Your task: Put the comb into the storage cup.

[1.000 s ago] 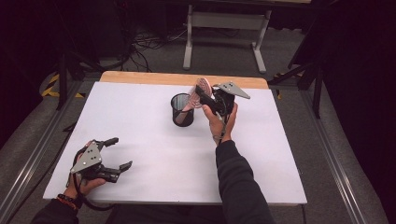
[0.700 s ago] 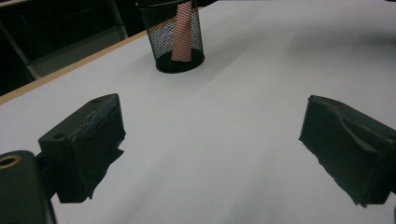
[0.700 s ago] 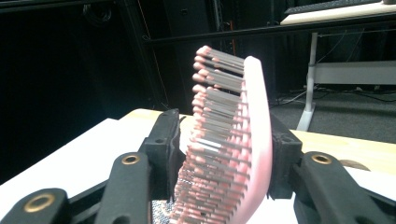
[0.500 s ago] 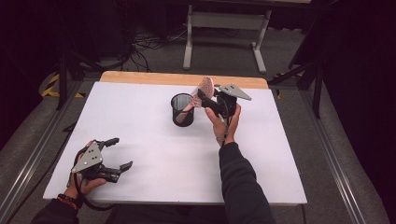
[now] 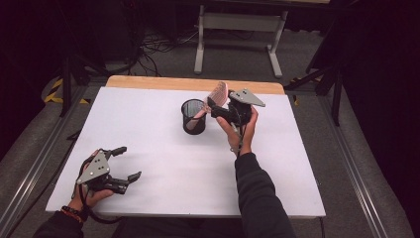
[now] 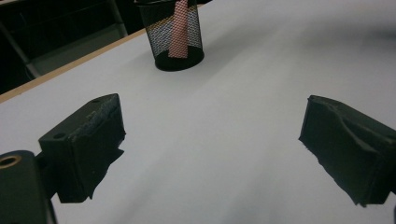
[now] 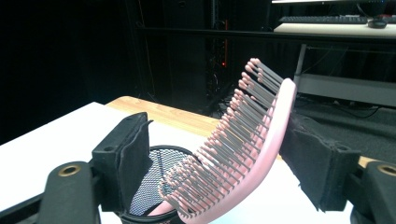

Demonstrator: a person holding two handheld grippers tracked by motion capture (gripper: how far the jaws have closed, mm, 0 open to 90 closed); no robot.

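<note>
A pink hairbrush [image 5: 218, 93] stands tilted with its handle down in a black mesh cup [image 5: 193, 119] at the middle back of the white table [image 5: 163, 163]. My right gripper [image 5: 215, 106] is beside the cup, its jaws either side of the brush head [image 7: 252, 140]. The jaws have just been opening. In the right gripper view the brush's back leans on the right pad [image 7: 317, 163], and the left pad [image 7: 133, 154] stands clear of the bristles. My left gripper [image 5: 130, 162] rests open near the front left edge with nothing between its fingers. Its view shows the cup [image 6: 177, 42] far ahead.
A wooden strip [image 5: 148, 82] runs along the table's far edge. Behind it are a white metal frame [image 5: 237, 22] and cables on the floor. Rails run along both sides of the table.
The right hand and the brush head have edged slightly toward the far side above the cup. The left gripper has stayed where it was.
</note>
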